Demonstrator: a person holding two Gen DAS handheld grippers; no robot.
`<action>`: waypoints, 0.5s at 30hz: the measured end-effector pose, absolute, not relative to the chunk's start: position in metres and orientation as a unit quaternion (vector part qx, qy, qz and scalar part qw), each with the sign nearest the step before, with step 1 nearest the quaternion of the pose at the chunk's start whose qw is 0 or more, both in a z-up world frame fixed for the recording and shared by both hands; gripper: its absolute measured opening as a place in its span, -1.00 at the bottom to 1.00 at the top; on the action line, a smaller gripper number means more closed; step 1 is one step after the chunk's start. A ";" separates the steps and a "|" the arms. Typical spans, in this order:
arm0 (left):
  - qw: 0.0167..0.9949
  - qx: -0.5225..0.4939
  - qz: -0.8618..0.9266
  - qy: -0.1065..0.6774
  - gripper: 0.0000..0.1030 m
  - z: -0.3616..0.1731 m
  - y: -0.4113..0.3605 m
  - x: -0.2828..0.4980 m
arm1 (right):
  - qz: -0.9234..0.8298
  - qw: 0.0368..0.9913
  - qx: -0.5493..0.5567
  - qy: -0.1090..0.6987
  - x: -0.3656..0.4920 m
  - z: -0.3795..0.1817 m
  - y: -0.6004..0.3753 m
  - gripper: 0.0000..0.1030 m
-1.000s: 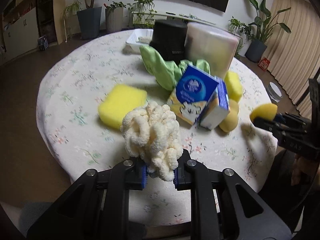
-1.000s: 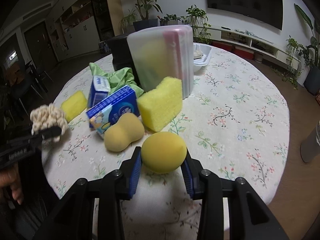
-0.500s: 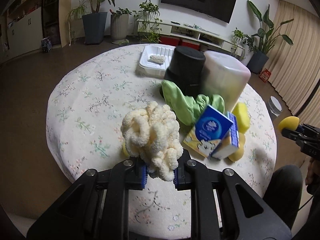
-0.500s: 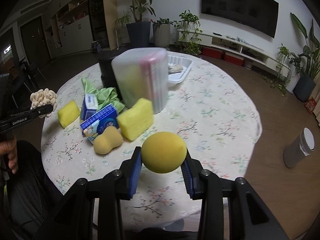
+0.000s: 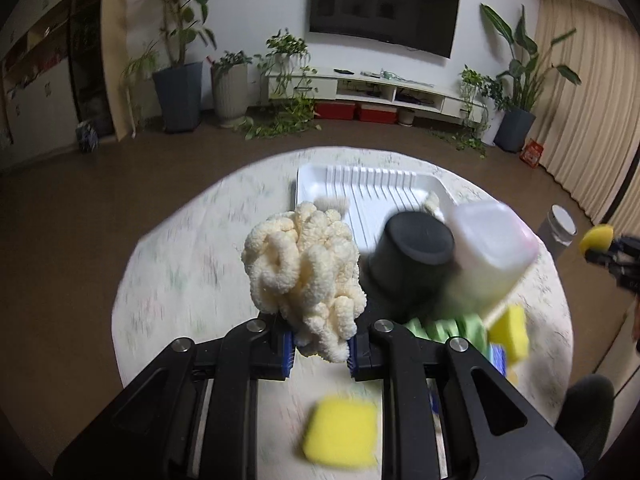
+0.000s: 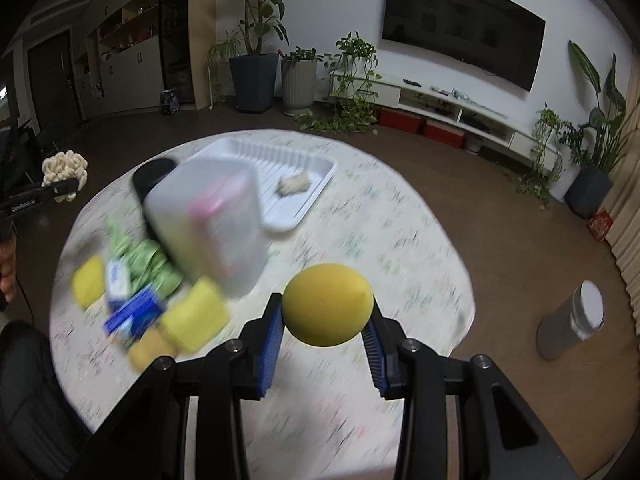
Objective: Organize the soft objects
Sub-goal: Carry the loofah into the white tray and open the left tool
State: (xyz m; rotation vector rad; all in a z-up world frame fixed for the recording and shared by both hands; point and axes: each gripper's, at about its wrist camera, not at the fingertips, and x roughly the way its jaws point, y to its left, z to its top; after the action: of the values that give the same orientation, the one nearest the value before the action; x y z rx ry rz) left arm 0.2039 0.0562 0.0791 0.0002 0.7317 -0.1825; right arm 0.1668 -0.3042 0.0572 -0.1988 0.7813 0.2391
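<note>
Left gripper (image 5: 319, 350) is pinching the cream chenille scrunchie (image 5: 304, 272) at frame centre, gripped low down. Right gripper (image 6: 324, 338) squeezes the yellow sponge ball (image 6: 328, 305) across its middle. Both look featherlight and squishy, so a gentle mid-body pinch should do.

blurred: table (image 6: 400, 248) pattern | clutter (image 6: 152, 280) smeared, labels unreadable

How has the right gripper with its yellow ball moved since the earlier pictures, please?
Yes: the right gripper, shut on the yellow ball, has risen and swung towards the white tray, judged against the table.
</note>
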 end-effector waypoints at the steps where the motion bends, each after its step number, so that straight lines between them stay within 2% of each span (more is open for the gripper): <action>1: 0.930 0.007 -0.091 0.356 -0.67 0.082 0.055 0.214 | 0.113 0.913 -0.100 0.378 0.181 0.061 -0.305 -0.22; 9: 0.929 0.043 -0.103 0.353 -0.67 0.093 0.047 0.290 | 0.116 0.910 -0.128 0.378 0.283 0.080 -0.290 -0.22; 15: 0.917 0.059 -0.137 0.369 -0.65 0.079 0.037 0.343 | 0.138 0.899 -0.155 0.386 0.342 0.076 -0.269 -0.22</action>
State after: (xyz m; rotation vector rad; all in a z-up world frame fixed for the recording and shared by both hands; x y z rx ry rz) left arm 0.3427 0.0366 0.0791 0.1217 0.7591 -0.2808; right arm 0.3425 -0.2692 0.0763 -0.3209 0.7998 0.2850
